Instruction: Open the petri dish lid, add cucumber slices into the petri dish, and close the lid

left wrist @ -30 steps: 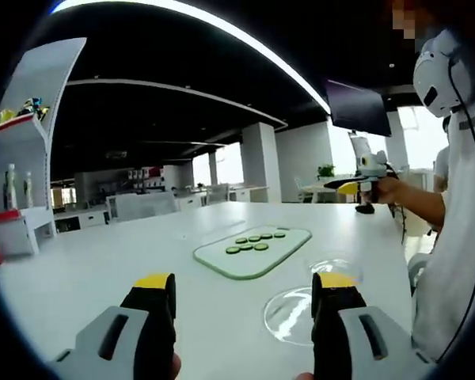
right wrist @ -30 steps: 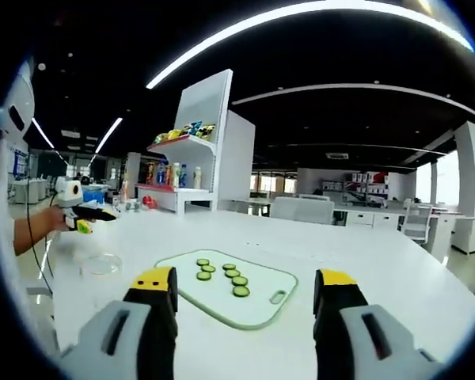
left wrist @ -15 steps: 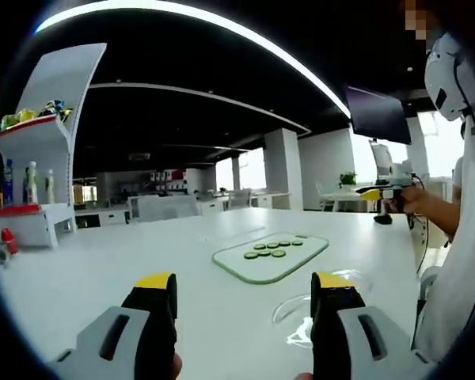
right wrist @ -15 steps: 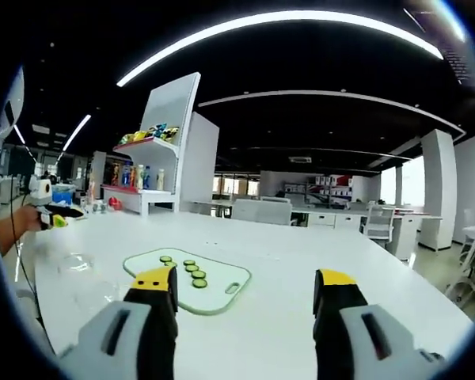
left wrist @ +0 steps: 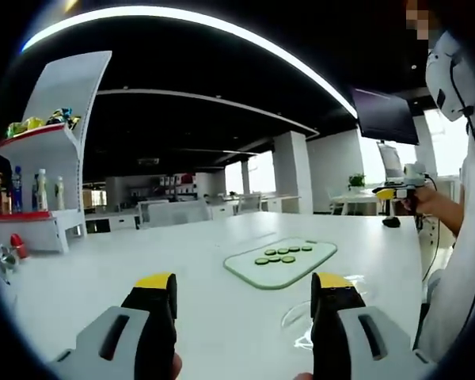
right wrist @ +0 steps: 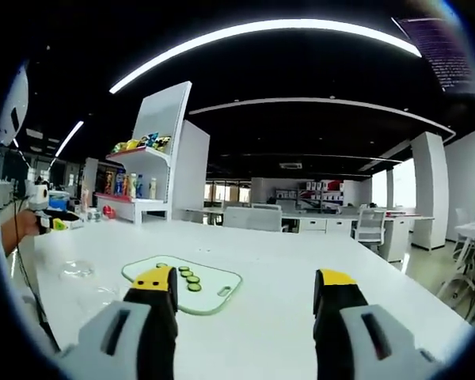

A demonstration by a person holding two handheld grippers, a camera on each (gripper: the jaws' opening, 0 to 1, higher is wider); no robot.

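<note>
Both tongs held up off the white counter point(left wrist: 103, 277), nothing gripped. Left tongs point(left wrist: 244, 305) spread wide and empty, with the pale green cutting board point(left wrist: 281, 264) at about one o'clock beyond them and the dark green cucumber slices point(left wrist: 283, 254) lying in two short rows on it. Clear petri dish point(left wrist: 301, 323) close in at roughly three o'clock, partly hidden behind the right-hand jaw; glass too faint to tell lid from base, or whether the lid is on. Right tongs point(right wrist: 244, 305) likewise wide apart and holding nothing, the same board point(right wrist: 182, 279) at about ten o'clock past the left-hand jaw, glassware point(right wrist: 77, 270) farther out at nine o'clock near the counter edge. Other tongs carried in a hand at the far side of each view. Judging from this, very start of the job: approach stage, lid not yet lifted, no slice moved. Next move probably calls for lowering one pair over the dish, closing lightly on the lid's rim and lifting straight up, while keeping the thin glass from skidding on the smooth counter.
</note>
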